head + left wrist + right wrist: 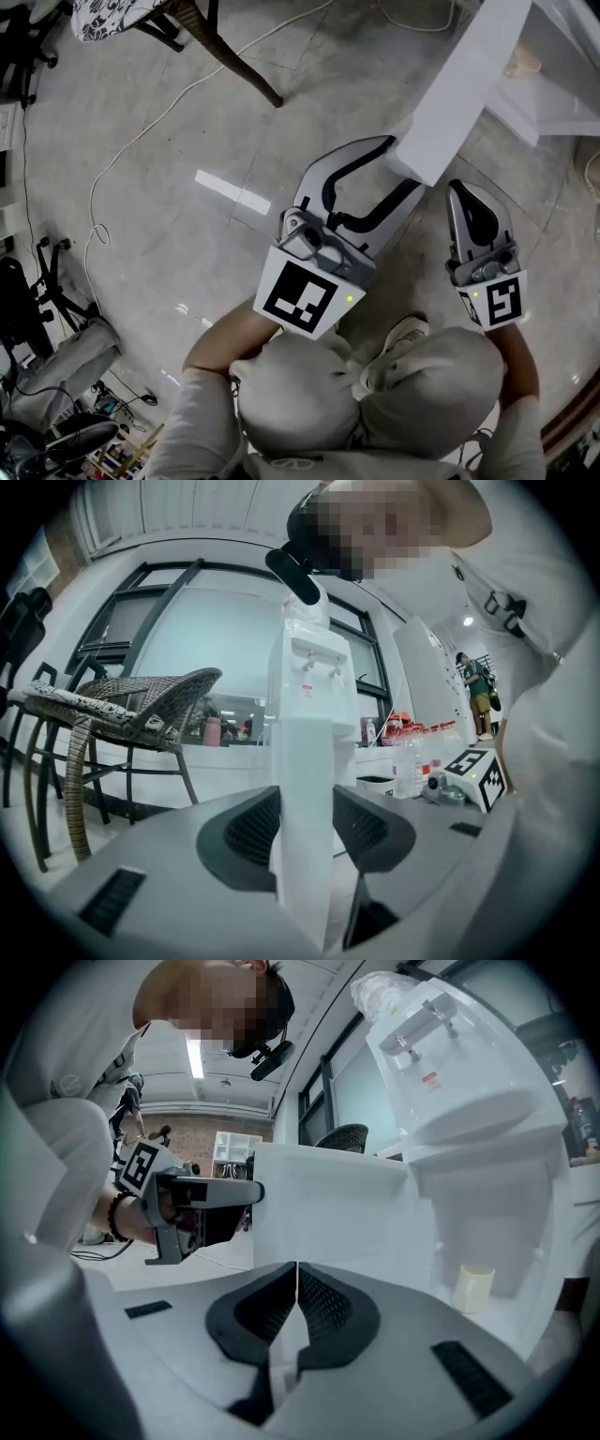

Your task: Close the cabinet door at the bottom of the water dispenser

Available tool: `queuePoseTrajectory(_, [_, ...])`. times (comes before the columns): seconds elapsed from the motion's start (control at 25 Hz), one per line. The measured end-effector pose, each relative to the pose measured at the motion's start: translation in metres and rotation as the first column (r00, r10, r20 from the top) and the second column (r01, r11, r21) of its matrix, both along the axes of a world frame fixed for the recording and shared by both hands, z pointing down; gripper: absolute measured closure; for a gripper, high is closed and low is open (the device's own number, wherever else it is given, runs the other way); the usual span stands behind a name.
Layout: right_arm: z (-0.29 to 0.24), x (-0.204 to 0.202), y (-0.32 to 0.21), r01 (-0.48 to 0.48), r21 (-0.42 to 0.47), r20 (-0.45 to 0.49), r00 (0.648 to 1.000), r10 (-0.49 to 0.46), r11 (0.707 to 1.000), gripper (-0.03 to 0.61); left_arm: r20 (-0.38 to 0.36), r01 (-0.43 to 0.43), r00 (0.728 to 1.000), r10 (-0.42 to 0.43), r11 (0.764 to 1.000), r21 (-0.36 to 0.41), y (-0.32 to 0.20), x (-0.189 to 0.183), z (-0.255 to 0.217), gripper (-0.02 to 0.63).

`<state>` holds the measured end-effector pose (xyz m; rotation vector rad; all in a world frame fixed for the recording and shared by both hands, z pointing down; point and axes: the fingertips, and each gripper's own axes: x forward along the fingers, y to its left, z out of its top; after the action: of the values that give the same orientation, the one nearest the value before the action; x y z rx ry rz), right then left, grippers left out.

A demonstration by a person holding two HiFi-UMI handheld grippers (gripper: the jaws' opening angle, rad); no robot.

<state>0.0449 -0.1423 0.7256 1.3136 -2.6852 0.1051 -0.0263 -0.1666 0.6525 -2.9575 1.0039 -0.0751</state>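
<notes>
Cabinet door (pixel 469 84) edge pinched between left tongs (pixel 405 167) | right tongs (pixel 459 190) pressed together, empty, just beside door

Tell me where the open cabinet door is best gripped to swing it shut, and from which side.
Its free vertical edge, approached edge-on with a jaw on each face. The cabinet door is a thin flat panel standing out from the water dispenser, so that edge likely gives most leverage; the left gripper is clamped there.

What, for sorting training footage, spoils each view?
Head view: sharp, one glare streak on the glossy floor. Left gripper view: fisheye-bent, backlit window, cabinet door close and soft. Right gripper view: dark fisheye corners, white water dispenser washed out.
</notes>
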Motion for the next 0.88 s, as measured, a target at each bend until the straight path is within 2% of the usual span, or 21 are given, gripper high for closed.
queuePoseTrajectory(0.24, [0.012,0.019,0.014,-0.042,-0.024,0.004,0.999,0.042,0.999,0.561,-0.004,-0.056,0.998,0.056,0.998,0.023,0.016,0.016,-0.001,0.433])
queuePoseTrajectory(0.56, [0.016,0.034,0.03,-0.082,-0.016,-0.001,0.997,0.082,0.996,0.561,0.026,-0.15,0.989,0.148,0.986,0.077,0.036,0.039,-0.001,0.428])
queuePoseTrajectory(0.68, [0.019,0.038,0.037,-0.088,-0.011,-0.009,0.996,0.088,0.996,0.561,0.051,-0.2,0.979,0.196,0.973,0.113,0.046,0.055,-0.001,0.485])
queuePoseTrajectory(0.88, [0.029,0.045,0.045,-0.115,-0.024,-0.004,0.993,0.115,0.993,0.56,0.05,-0.246,0.969,0.241,0.962,0.12,0.053,0.07,-0.001,0.489])
